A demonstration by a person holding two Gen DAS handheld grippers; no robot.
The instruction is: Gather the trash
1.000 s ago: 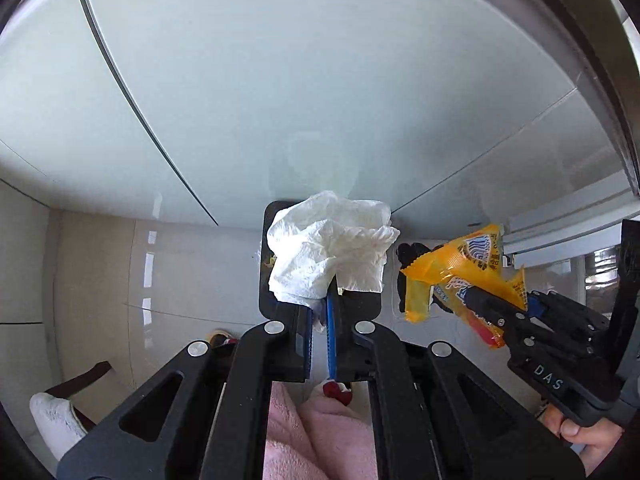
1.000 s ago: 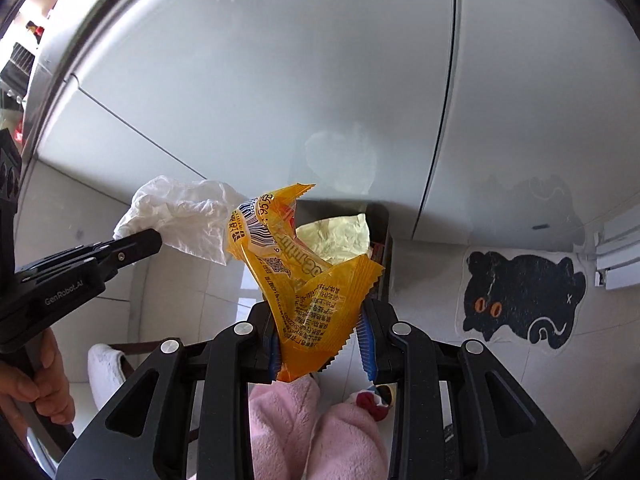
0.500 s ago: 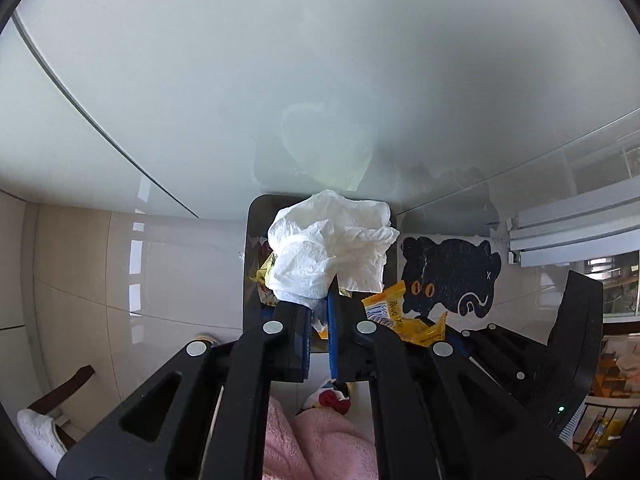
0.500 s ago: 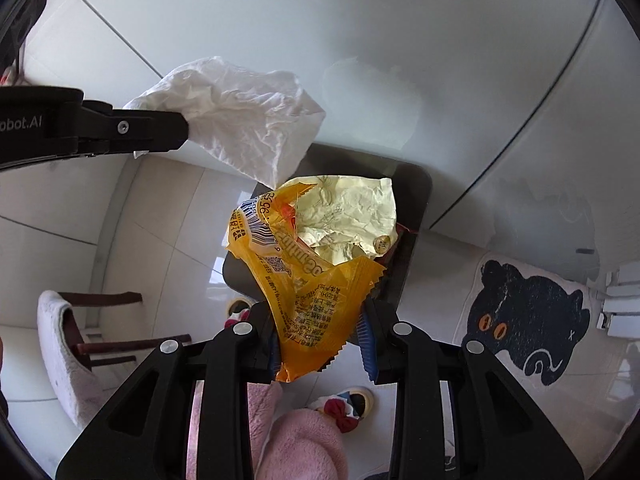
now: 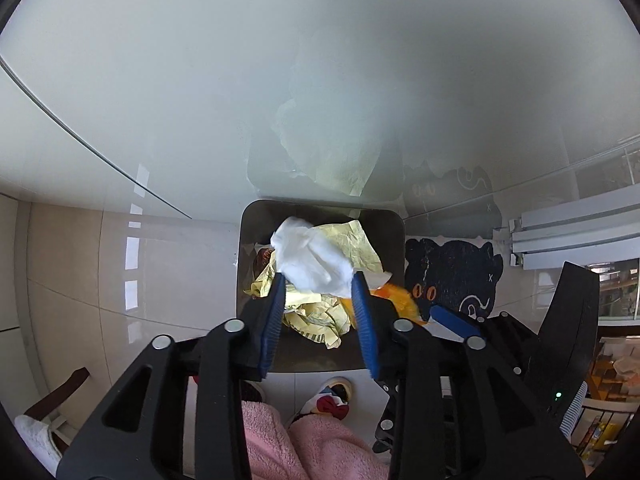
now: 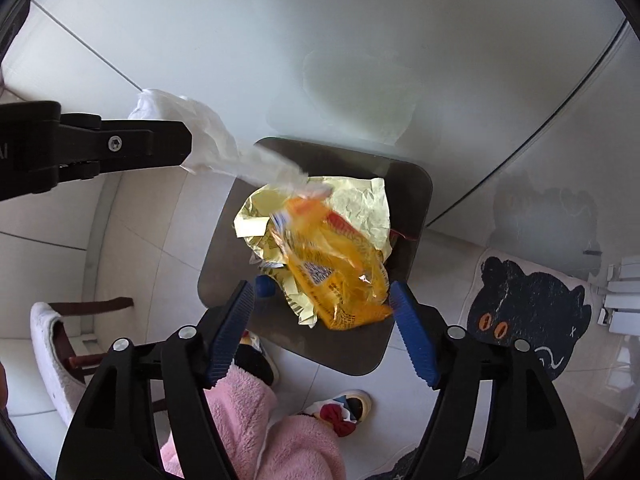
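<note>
Now both my grippers hang over the trash bin [image 5: 256, 240] with their jaws spread and nothing clamped. From the left gripper [image 5: 319, 286], the white tissue [image 5: 310, 258] sits just past the fingertips, between the blue pads [image 5: 272, 320] and a little ahead, above the crumpled yellow paper [image 5: 360, 244] in the bin. It looks loose and on its way down, though the right wrist view smears it into a streak, so I can't be sure it has fully left the pad. From the right gripper [image 6: 322, 290], the orange snack wrapper [image 6: 336, 276] lies straight ahead and below, between the open fingers, its long axis running roughly along my line of sight, over the yellow paper inside the bin. The black cat mat [image 6: 528, 312] is on the floor to the right of the bin. My judgement: both pieces are headed into the bin directly beneath, so neither hand needs to reach; the right is nearer the wrapper, the left nearer the tissue.
</note>
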